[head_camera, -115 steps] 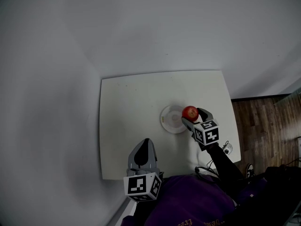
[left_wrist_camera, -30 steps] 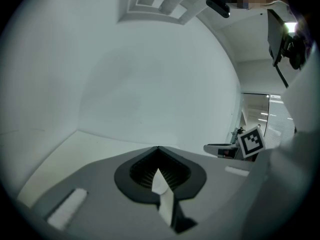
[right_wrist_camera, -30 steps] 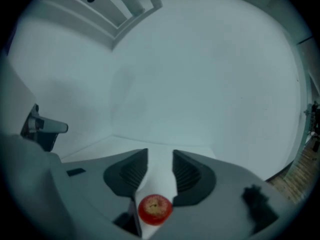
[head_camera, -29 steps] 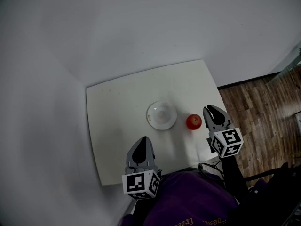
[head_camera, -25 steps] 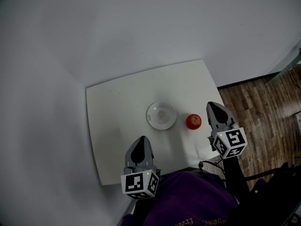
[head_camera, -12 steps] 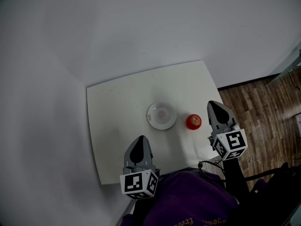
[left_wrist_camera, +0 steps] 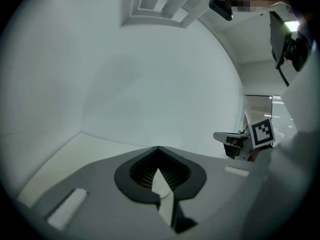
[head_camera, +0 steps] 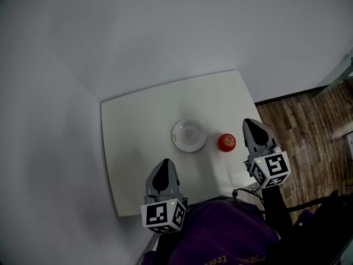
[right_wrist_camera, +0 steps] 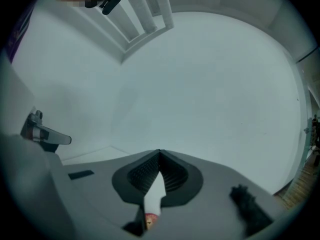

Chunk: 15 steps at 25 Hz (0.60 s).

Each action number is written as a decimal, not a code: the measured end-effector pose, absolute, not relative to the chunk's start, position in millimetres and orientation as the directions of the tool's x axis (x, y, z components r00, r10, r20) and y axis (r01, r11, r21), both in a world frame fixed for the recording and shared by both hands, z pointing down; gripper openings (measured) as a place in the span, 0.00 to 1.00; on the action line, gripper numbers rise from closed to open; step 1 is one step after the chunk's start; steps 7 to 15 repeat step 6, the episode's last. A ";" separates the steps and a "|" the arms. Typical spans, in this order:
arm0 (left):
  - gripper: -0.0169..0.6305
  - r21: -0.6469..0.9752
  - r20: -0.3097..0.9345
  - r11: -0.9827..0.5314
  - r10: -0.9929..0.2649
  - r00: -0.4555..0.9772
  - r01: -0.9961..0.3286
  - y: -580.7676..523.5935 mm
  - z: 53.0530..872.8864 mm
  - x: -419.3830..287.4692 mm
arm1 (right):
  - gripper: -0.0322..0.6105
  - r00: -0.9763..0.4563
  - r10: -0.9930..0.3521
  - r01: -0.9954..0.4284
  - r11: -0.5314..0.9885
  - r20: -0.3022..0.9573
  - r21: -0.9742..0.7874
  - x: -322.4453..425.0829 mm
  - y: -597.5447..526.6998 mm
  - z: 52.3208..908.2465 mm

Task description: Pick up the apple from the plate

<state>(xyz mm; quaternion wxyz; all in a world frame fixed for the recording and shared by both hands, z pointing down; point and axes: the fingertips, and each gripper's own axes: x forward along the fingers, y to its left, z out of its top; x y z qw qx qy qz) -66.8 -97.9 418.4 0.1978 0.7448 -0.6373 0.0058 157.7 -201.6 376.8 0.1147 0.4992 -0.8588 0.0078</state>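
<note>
A red apple (head_camera: 226,142) lies on the white table (head_camera: 138,126), just right of the small white plate (head_camera: 189,135), which holds nothing. My right gripper (head_camera: 249,125) hovers a little right of the apple, apart from it, jaws shut and empty. In the right gripper view its tips (right_wrist_camera: 159,153) meet, and a sliver of the apple (right_wrist_camera: 150,219) shows through the slot below them. My left gripper (head_camera: 164,163) hangs over the table's near edge, left of the plate, shut and empty, tips (left_wrist_camera: 158,148) touching.
The table stands in a corner of pale walls (head_camera: 165,32). Wooden floor (head_camera: 309,131) lies beyond its right edge. A person's purple sleeve (head_camera: 220,236) fills the bottom of the head view. The right gripper (left_wrist_camera: 245,136) shows in the left gripper view.
Several seconds ago the right gripper held the apple at the plate's rim. Now the apple rests on the table beside the plate, let go. Over the last second nothing has visibly moved.
</note>
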 end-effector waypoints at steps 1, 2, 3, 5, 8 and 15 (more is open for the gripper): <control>0.03 0.288 0.261 -0.109 -0.947 0.188 -0.951 -98.2 418.5 -66.5 | 0.07 -0.476 -0.855 -0.859 0.502 0.206 0.101 157.9 -201.8 377.2; 0.03 0.289 0.261 -0.109 -0.947 0.187 -0.951 -98.6 418.4 -66.2 | 0.07 -0.477 -0.854 -0.858 0.504 0.207 0.100 158.2 -202.1 377.5; 0.03 0.289 0.262 -0.108 -0.947 0.187 -0.951 -99.0 418.2 -65.9 | 0.07 -0.478 -0.853 -0.857 0.505 0.209 0.100 158.6 -202.5 377.8; 0.03 0.288 0.263 -0.108 -0.947 0.187 -0.952 -99.4 418.0 -65.4 | 0.07 -0.479 -0.852 -0.856 0.506 0.211 0.100 159.2 -203.0 378.0; 0.03 0.287 0.263 -0.108 -0.947 0.186 -0.952 -99.5 417.9 -65.1 | 0.07 -0.480 -0.851 -0.856 0.507 0.212 0.100 159.5 -203.3 378.0; 0.03 0.287 0.263 -0.108 -0.947 0.186 -0.952 -99.5 417.9 -65.1 | 0.07 -0.480 -0.851 -0.856 0.507 0.212 0.100 159.5 -203.3 378.0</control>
